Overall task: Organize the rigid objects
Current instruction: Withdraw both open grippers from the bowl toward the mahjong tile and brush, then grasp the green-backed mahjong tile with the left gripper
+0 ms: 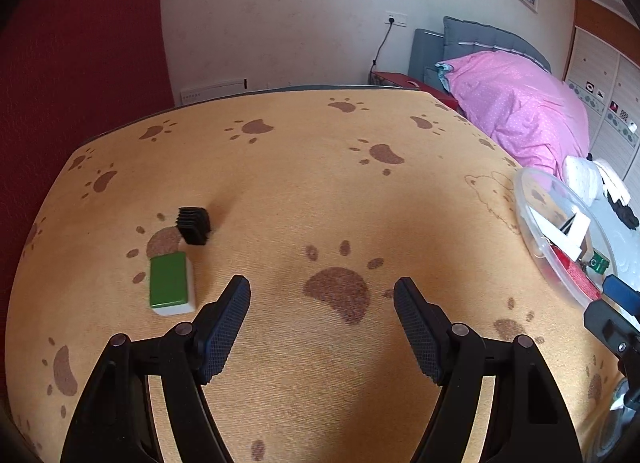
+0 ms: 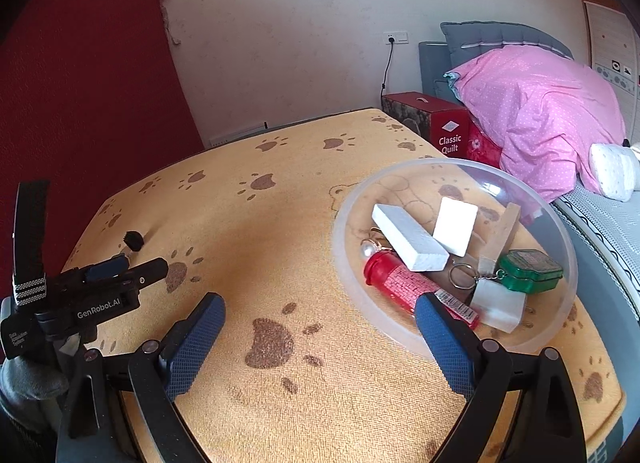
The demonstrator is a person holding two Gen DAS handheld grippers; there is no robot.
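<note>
Orange cloth printed with brown paw marks covers the table (image 1: 320, 191). The left hand-held gripper (image 1: 322, 295) hangs over it with its jaws spread and nothing between them; a green-and-white block (image 1: 171, 283) lies just left of its left finger, and a black ribbed cap (image 1: 195, 225) sits just beyond the block. The right hand-held gripper (image 2: 320, 313) is also spread and empty, its right finger at the near rim of a clear plastic bowl (image 2: 560, 327) holding a red tube (image 2: 404, 283), white blocks and a green tin (image 2: 530, 271).
</note>
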